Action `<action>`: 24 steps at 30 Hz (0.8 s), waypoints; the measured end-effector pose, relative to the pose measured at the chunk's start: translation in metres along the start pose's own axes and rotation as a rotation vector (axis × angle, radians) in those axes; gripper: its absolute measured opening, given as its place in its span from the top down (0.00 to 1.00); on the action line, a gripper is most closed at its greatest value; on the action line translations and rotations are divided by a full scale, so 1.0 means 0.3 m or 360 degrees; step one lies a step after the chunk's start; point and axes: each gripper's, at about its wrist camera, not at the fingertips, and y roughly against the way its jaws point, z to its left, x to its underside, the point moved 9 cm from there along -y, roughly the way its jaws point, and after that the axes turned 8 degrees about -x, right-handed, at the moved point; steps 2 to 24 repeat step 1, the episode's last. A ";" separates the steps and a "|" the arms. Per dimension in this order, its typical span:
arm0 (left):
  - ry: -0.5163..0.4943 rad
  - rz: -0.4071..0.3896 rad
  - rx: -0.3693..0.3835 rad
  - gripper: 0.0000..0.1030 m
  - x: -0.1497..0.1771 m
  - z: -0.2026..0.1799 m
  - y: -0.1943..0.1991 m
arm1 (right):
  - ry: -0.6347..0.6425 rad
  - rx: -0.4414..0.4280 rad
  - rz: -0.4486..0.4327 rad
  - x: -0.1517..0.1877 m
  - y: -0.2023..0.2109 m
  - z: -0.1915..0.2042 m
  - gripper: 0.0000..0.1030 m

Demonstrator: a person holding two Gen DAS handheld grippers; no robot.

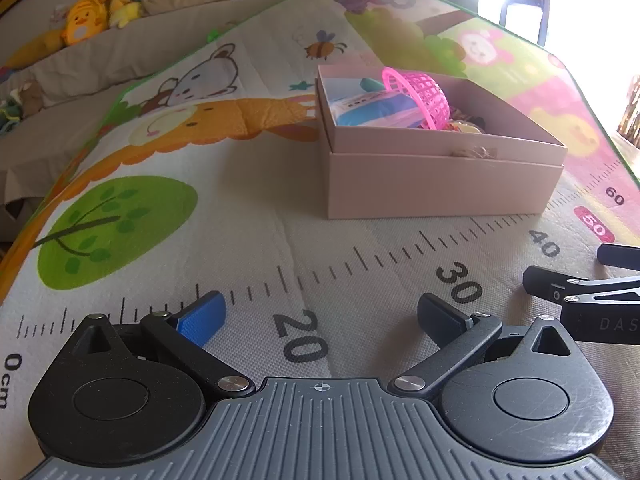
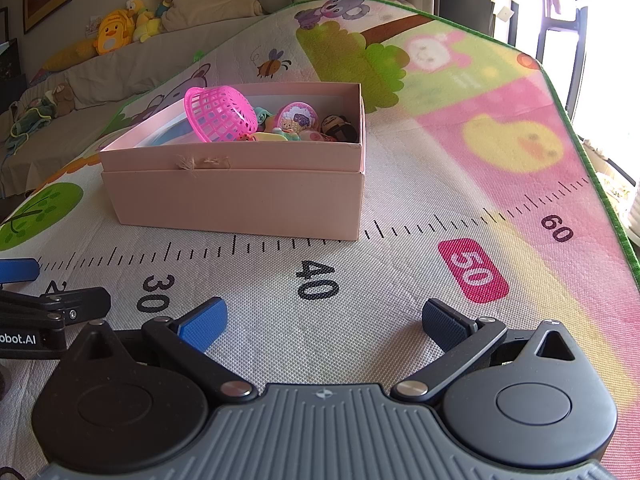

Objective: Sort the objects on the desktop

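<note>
A pink cardboard box (image 1: 440,184) (image 2: 240,200) stands on the play mat ahead of both grippers. Inside it lie a pink plastic basket (image 1: 416,96) (image 2: 220,114) tipped on its side, a blue-and-white item (image 1: 360,110) and several small toys (image 2: 308,124). My left gripper (image 1: 320,316) rests low over the ruler print near the 20 mark, open with nothing between its fingers. My right gripper (image 2: 324,320) is open and empty too, near the 40 mark. Each gripper's fingers show at the edge of the other's view.
The play mat (image 2: 500,140) carries cartoon prints and a centimetre ruler along its near side. Its green edge (image 2: 600,184) drops off at the right. A sofa with stuffed toys (image 2: 116,32) runs behind the mat at the left. Bright windows lie at the far right.
</note>
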 end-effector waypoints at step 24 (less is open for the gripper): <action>-0.0006 0.0003 0.0001 0.00 0.000 0.000 0.000 | 0.0000 0.0000 0.0000 0.000 0.000 0.000 0.00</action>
